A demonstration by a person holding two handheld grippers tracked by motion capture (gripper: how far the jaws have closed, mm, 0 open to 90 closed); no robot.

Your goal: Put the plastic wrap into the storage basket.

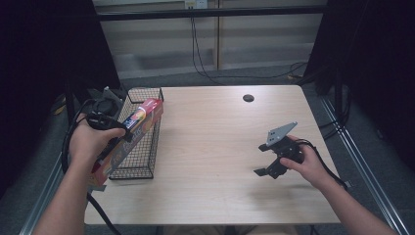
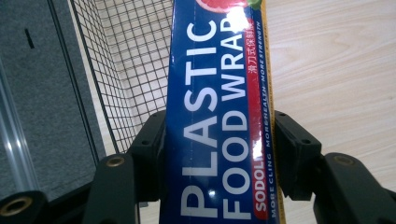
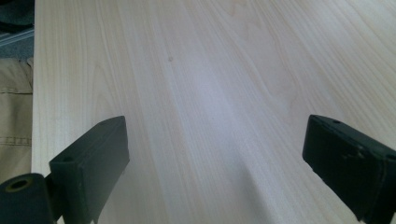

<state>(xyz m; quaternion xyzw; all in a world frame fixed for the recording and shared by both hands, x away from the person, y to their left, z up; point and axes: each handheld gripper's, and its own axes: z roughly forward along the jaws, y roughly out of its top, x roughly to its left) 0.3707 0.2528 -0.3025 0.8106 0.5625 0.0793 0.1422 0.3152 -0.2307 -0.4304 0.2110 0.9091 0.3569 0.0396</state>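
High view: overhead, facing forward-down, far. Gripper views: close along the jaws. All share the table (image 1: pixel 215 142) top.

Dim surroundings, evenly lit tabletop

In the high view the table (image 1: pixel 215 147) is softly lit from above while both side edges fall into near black; faint shadows lie under the hands. In the left gripper view a white glare spot sits on the glossy box (image 2: pixel 217 107), whose near end is blurred. The right gripper view is soft, with a pale sheen across the wood.
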